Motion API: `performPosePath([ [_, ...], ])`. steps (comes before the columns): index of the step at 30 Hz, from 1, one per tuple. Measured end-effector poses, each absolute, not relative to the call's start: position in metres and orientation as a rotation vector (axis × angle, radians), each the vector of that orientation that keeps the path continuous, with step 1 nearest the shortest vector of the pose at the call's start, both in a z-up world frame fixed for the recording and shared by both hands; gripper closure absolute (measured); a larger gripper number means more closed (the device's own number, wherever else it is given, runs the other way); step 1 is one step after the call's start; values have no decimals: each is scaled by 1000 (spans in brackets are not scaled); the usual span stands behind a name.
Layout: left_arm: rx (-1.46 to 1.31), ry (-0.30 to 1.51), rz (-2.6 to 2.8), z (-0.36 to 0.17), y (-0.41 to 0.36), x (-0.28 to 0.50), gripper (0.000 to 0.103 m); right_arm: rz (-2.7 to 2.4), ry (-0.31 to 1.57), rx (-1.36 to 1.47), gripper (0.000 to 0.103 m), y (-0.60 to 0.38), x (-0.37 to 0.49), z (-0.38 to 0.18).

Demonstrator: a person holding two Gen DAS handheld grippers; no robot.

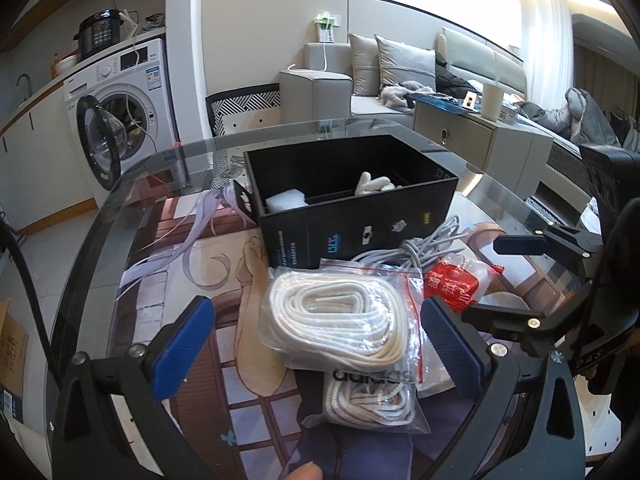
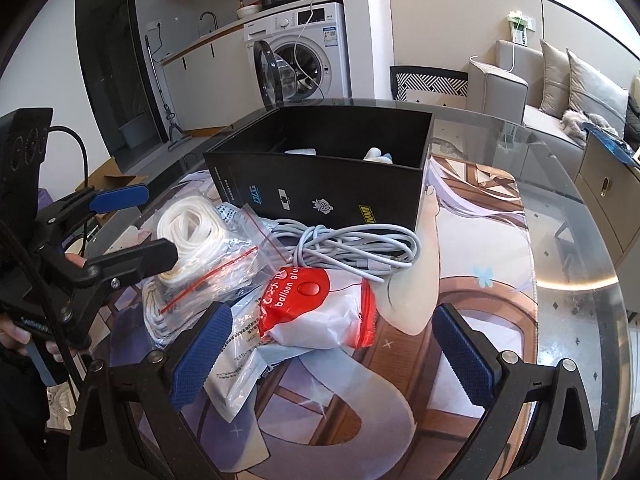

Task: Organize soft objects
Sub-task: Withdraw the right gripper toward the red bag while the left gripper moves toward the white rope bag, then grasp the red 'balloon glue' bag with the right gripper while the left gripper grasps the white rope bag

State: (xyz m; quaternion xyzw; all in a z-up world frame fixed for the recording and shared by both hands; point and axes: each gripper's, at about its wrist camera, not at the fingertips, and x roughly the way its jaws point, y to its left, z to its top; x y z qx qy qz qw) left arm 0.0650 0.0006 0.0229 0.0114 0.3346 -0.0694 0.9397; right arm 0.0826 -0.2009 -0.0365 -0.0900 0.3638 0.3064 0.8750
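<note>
Both grippers, left gripper and right gripper, spread wide, grasping nothing. Clear zip bag of coiled white cord resting on glass tabletop, between left fingers, before black cardboard box. Slippery plastic likely to slide free or drag the grey cable.

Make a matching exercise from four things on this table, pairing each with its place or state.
Things:
1. white laces
2. grey cable
3. red pack
4. black box

Places or states:
A. open-topped, behind the pile
B. between the right gripper's open fingers
C. coiled against the box front
D. bagged, between the left gripper's open fingers

Pairs: 1-D, 2-C, 3-B, 4-A
</note>
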Motion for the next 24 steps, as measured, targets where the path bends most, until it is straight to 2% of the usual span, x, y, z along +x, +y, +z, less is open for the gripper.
performPosePath([
  [19, 86, 752, -189, 11, -13, 75, 0, 623, 797, -184, 4, -205, 95, -43],
  [24, 44, 775, -194, 8, -6, 81, 0, 637, 805, -195, 9, -199, 97, -43],
])
